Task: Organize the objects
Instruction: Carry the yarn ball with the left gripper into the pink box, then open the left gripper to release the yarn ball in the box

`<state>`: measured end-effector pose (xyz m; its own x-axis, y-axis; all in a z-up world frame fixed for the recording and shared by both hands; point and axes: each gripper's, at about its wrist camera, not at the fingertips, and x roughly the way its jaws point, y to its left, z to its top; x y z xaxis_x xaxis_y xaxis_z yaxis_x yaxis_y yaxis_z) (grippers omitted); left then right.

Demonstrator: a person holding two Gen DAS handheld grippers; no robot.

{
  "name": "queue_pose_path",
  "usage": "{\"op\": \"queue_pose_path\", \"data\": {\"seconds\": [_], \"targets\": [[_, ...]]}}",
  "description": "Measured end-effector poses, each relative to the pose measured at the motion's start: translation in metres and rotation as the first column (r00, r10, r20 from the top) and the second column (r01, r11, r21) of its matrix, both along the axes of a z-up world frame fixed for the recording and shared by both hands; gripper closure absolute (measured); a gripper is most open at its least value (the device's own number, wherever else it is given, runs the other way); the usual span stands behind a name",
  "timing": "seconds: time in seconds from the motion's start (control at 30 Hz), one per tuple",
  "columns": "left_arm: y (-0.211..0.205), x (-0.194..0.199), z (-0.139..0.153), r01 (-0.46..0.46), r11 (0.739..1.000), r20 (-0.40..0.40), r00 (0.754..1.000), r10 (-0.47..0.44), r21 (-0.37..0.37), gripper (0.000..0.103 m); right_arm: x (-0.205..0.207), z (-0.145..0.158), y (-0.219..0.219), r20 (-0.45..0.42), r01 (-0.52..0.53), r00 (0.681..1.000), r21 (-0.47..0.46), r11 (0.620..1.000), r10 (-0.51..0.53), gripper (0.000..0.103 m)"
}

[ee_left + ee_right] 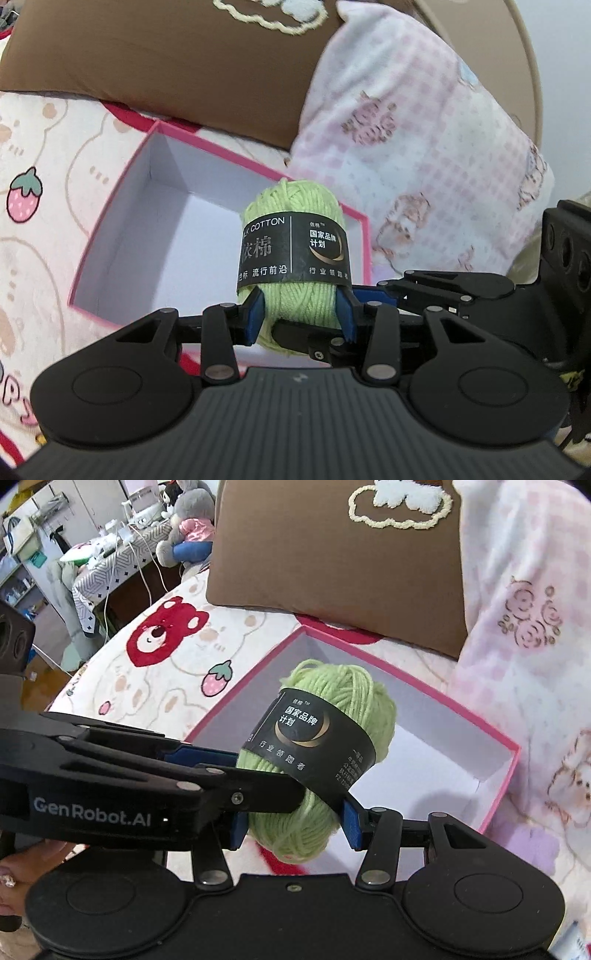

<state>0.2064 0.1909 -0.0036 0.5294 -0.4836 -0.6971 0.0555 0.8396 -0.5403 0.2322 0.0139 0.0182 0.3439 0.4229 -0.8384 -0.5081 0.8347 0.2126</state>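
A ball of light-green cotton yarn (293, 254) with a black paper band sits clamped in both handheld grippers at once, above an open pink-edged gift box (122, 236) on a cartoon-print bedspread (40, 229). In the left wrist view, the left gripper (301, 314) presses its blue pads into the lower half of the ball from either side, jaws only partly closed around the yarn's width. The right gripper's arm reaches in from the right of that frame to the same ball.

From the right wrist view, the right gripper (293, 821) also pinches the yarn (325, 746) between its blue pads, jaws part-way open around it, while the left gripper (236, 771) — marked "GenRobot.AI" — crosses in from the left and grips the ball lower down. The box (498, 775), white inside, lies just behind and below the yarn. A brown cushion (332, 576) rests against the box's far edge, beside a pink checked blanket (524, 627). A person's fingers (22, 878) show at the lower left.
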Motion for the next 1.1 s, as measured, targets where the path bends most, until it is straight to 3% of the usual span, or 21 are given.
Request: {"op": "queue_pose_path", "data": {"seconds": [0.17,0.5,0.87,1.1], "targets": [[0.011,0.014,-0.021,-0.033,0.999,0.009,0.999,0.033,0.024,0.064,0.018,-0.03,-0.003,-0.043,0.046,0.998,0.101,0.994,-0.041,0.048],[0.027,0.04,-0.072,-0.005,0.999,-0.024,1.0,0.006,0.042,0.064,0.041,-0.078,0.014,-0.062,0.06,0.997,0.071,0.996,-0.055,0.048],[0.029,0.064,-0.092,0.019,0.999,-0.014,1.0,-0.018,0.037,0.066,0.066,-0.105,0.005,-0.104,0.149,0.984,0.069,0.986,-0.141,0.048],[0.021,0.063,-0.096,0.02,0.998,-0.001,1.0,-0.02,0.067,0.071,0.065,-0.114,0.01,-0.079,0.128,0.989,0.024,0.992,-0.126,0.048]]}}
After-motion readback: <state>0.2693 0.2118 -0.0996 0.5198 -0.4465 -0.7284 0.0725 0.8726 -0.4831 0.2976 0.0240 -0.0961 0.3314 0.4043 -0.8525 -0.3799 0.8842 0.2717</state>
